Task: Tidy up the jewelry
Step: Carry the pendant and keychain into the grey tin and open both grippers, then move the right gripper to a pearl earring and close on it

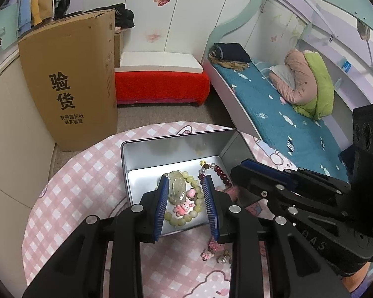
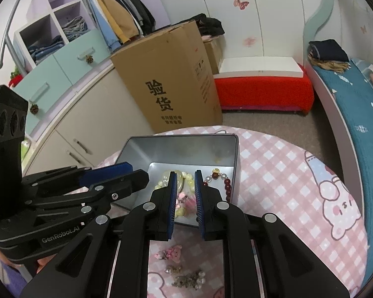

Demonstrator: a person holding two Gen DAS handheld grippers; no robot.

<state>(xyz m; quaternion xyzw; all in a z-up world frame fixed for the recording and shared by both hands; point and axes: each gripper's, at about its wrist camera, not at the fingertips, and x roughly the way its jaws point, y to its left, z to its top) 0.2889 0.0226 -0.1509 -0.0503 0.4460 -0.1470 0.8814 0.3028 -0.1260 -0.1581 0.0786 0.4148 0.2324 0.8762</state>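
Observation:
An open silver tin (image 1: 161, 149) (image 2: 176, 149) stands on the pink checked table. In it lie a pale green bead bracelet (image 1: 199, 200) with a jade pendant (image 1: 176, 186), and a dark red bead bracelet (image 1: 220, 170) (image 2: 227, 182). My left gripper (image 1: 185, 181) hovers over the tin's near edge, open, with nothing pressed between its blue pads. My right gripper (image 2: 185, 173) reaches in from the right, its jaws narrow on a small pink charm (image 2: 189, 201) above the green beads. Loose pink and pearly charms (image 2: 172, 252) (image 1: 209, 253) lie on the table in front of the tin.
A tall cardboard box (image 1: 69, 87) (image 2: 169, 74) stands on the floor behind the table. Further back is a red bench (image 1: 161, 87), and a bed with a blue cover (image 1: 286, 116) is to the right. Cupboards line the left side. The table's round edge (image 2: 281, 139) curves behind the tin.

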